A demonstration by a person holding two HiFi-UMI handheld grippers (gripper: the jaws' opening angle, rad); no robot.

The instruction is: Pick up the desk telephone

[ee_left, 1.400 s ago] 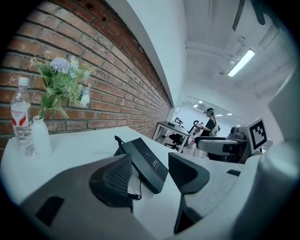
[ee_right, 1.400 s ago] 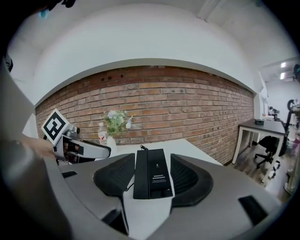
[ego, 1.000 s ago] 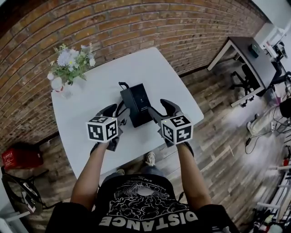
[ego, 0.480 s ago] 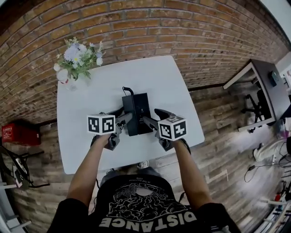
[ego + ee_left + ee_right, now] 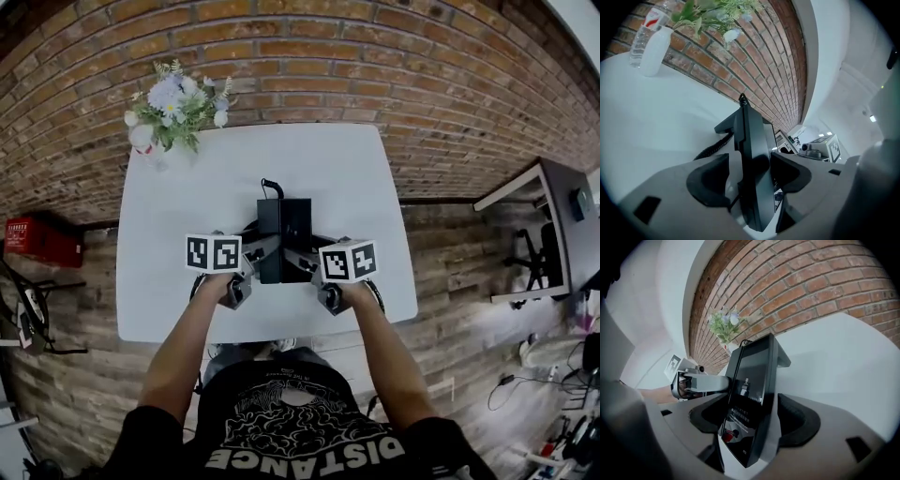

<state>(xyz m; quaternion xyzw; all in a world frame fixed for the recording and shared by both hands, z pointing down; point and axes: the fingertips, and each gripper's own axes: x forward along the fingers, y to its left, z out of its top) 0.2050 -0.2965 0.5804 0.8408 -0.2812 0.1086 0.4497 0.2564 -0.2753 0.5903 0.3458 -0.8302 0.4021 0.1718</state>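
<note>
White tabletop [image 5: 178, 216]. Black desk telephone [image 5: 284, 223] lies on it near the middle. Left gripper [image 5: 260, 253] released: jaws spread wide, phone's left edge between them, not clamped. Right gripper [image 5: 302, 260] jaws opening, with the phone's right edge between them.

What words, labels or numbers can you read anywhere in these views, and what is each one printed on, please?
"DISTANCE": white letters on the person's black T-shirt, upside down in the head view.
Face of the desk telephone: small print, too small to read.
Side of the red box on the floor: white print, too blurred to read.
Red label on the bottle: unreadable.
</note>
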